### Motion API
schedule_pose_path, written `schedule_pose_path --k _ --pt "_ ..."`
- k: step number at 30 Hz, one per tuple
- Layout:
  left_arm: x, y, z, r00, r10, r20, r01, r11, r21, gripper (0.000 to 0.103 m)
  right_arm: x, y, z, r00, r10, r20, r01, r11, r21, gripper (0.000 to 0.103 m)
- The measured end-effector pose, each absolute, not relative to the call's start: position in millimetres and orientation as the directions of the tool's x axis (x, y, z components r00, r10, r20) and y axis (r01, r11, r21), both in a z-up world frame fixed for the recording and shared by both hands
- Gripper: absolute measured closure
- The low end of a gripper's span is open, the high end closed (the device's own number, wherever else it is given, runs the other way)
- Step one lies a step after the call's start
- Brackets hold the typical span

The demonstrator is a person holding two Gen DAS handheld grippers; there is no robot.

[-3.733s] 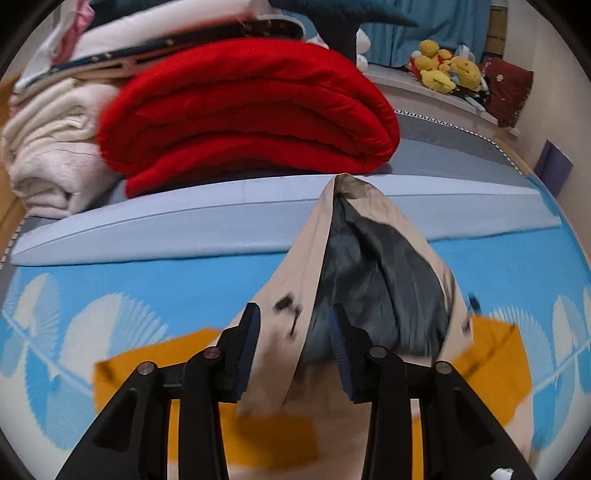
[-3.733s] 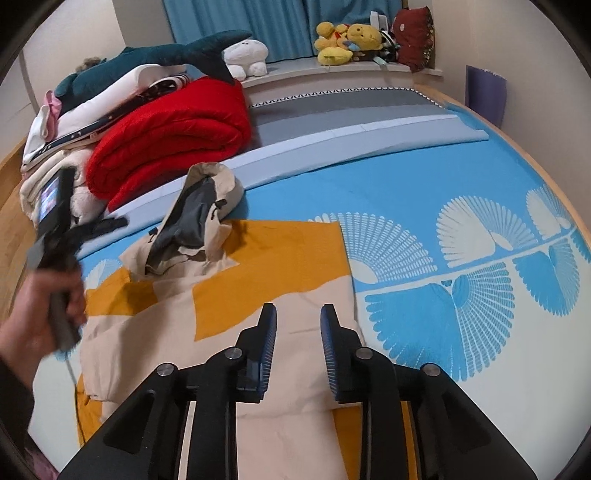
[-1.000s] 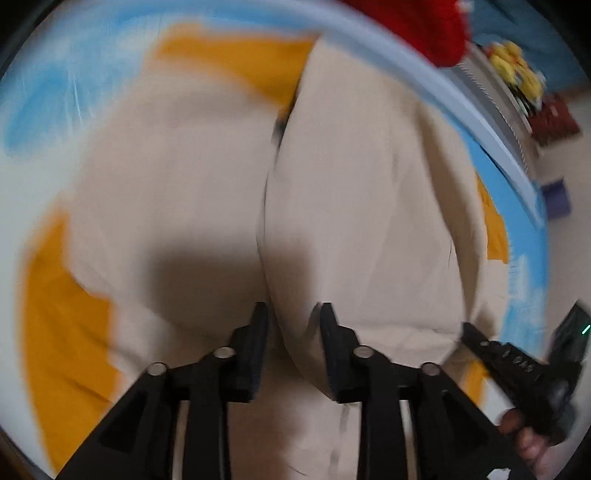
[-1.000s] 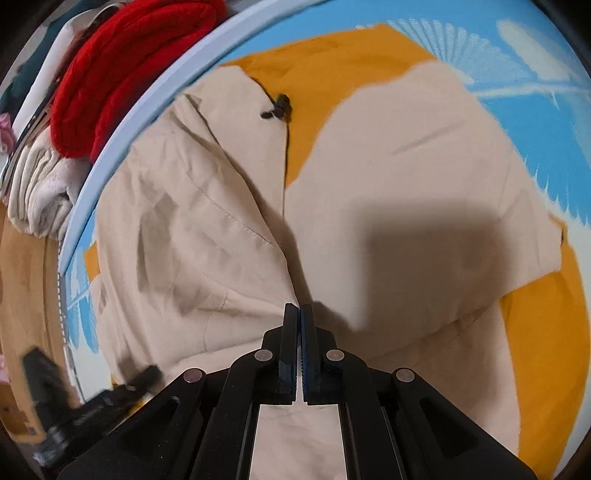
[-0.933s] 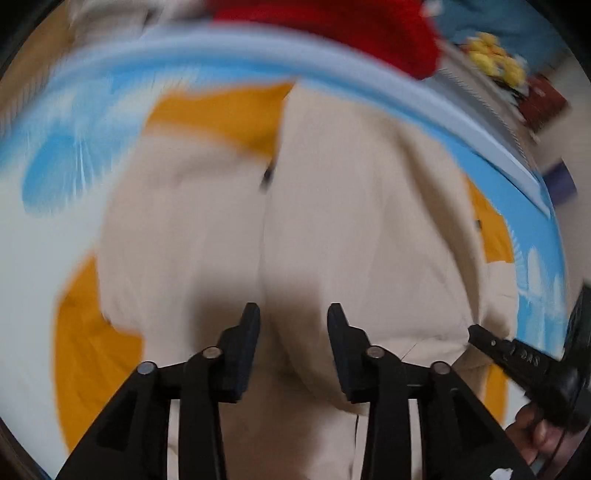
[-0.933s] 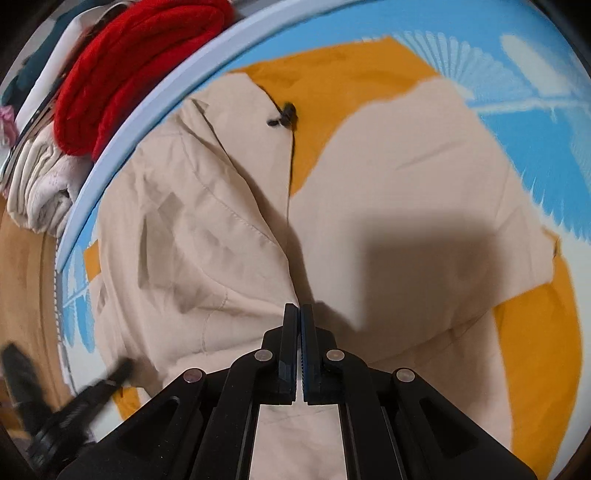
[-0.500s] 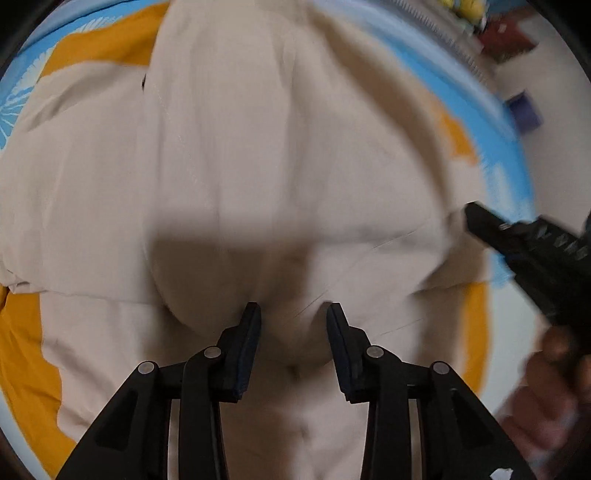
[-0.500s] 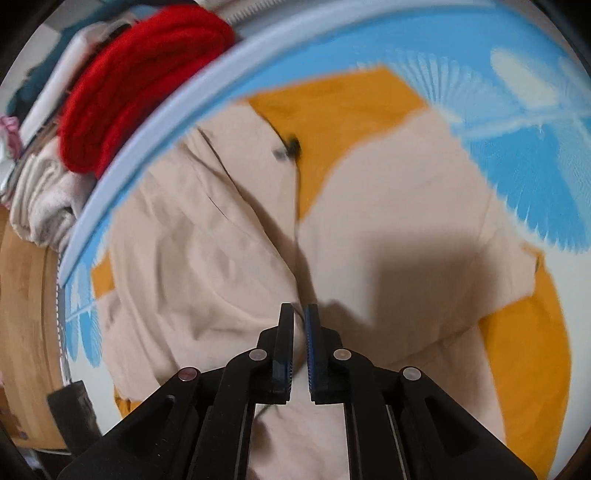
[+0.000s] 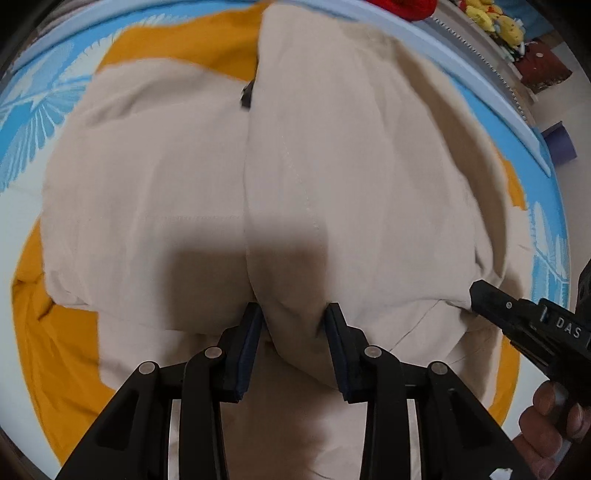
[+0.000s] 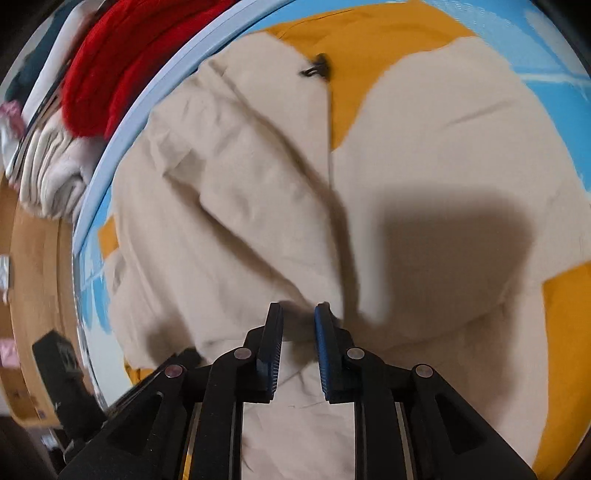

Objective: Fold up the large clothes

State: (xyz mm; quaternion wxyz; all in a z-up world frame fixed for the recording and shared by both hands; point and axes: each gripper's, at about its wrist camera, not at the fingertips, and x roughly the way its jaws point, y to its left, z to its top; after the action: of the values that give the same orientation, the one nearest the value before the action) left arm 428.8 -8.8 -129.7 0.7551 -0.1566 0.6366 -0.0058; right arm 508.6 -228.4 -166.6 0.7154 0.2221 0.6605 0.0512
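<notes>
A large beige jacket (image 9: 332,166) with orange panels (image 9: 55,350) lies spread on the blue patterned bed sheet (image 9: 22,122). One half is folded over the other along a centre crease. My left gripper (image 9: 293,317) points steeply down and is shut on a thick bulge of beige cloth at the crease's near end. My right gripper (image 10: 298,314) hovers over the jacket (image 10: 240,221) near its lower fold. Its jaws are opening, with cloth behind the tips and no pad pressing on it. The right gripper (image 9: 476,291) also shows at the left wrist view's right edge.
A red blanket (image 10: 110,74) and cream folded bedding (image 10: 51,177) are stacked past the pale blue sheet edge. Yellow plush toys (image 9: 495,22) sit on the far ledge. A hand (image 9: 554,424) holds the right gripper. A wooden surface (image 10: 29,277) runs beside the bed.
The right gripper's jaws have parted from fully shut, letting go of the beige cloth. The left gripper has sunk closer to the jacket, still holding the fold.
</notes>
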Motion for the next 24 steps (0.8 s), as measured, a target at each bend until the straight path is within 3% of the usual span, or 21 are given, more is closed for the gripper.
schedule_pose_path --k 3,6,10,14,18,24 --pt "427 -13 -111 0.248 -0.247 -0.937 -0.156 0.944 -0.290 0.072 510 -224 -142 0.203 0.319 -0.926 0.159 0.922 0.353 0.084" --pt "422 -27 -111 0.235 -0.299 -0.925 -0.084 0.942 -0.326 0.072 512 -216 -127 0.248 0.373 -0.894 0.086 0.911 0.403 0.084" --pt "420 -41 -140 0.084 -0.224 -0.971 -0.032 0.973 -0.227 0.067 513 -210 -149 0.143 0.343 -0.928 0.114 0.926 0.360 0.084" --pt "425 -36 -129 0.104 -0.204 -0.973 -0.070 0.975 -0.211 0.063 512 -219 -160 0.084 0.299 -0.951 0.167 0.936 0.309 0.083" --pt "422 -22 -89 0.241 -0.136 -0.961 -0.068 0.985 -0.157 0.064 512 -221 -115 0.223 0.309 -0.924 0.090 0.938 0.335 0.083" --pt "380 31 -27 0.466 -0.118 -0.877 -0.093 0.979 -0.182 0.066 488 -223 -20 0.509 0.345 -0.788 -0.074 0.930 0.359 0.083"
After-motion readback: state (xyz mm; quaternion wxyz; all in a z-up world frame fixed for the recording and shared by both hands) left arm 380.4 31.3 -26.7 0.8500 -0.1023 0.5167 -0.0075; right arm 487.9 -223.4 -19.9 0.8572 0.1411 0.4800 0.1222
